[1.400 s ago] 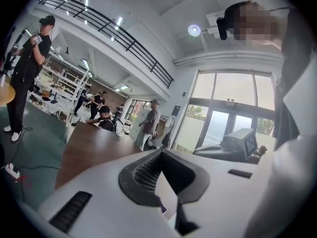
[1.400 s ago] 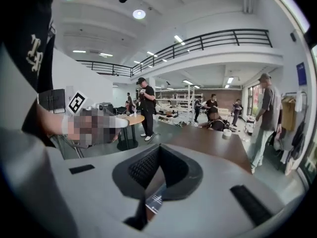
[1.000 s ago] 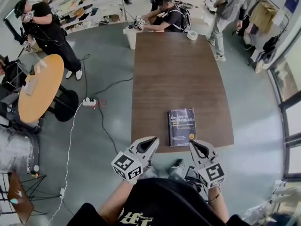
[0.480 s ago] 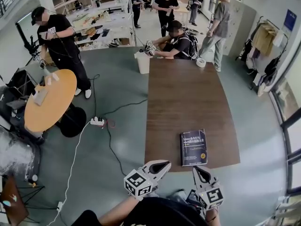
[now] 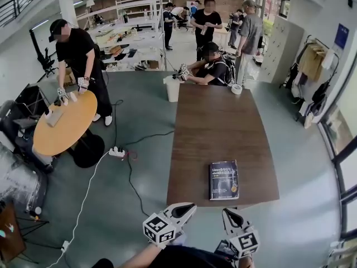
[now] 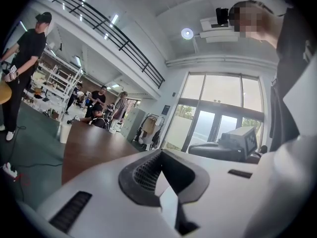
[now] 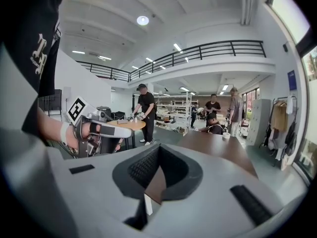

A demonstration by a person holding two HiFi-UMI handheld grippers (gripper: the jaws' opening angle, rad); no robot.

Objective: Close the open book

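A dark-covered book [image 5: 224, 180] lies closed and flat near the front right corner of the long brown table [image 5: 217, 121]. Both grippers hang in front of the table's near edge, off its top and short of the book. My left gripper [image 5: 188, 207] is shut with nothing in it, and its jaws meet in the left gripper view [image 6: 161, 152]. My right gripper [image 5: 227, 213] sits just below the book's corner, also shut and empty [image 7: 158, 148]. The tabletop [image 7: 218, 145] stretches away beyond it.
A person [image 5: 215, 66] sits at the table's far end beside a white bin [image 5: 172, 88] and a tape roll [image 5: 237, 89]. A round orange table [image 5: 64, 128] stands left, with a power strip [image 5: 117, 152] and cables on the floor. Several people stand behind.
Both grippers have drawn back from the table's near edge toward the person. The head view has risen, so more of the room shows. The book has stayed closed in place.
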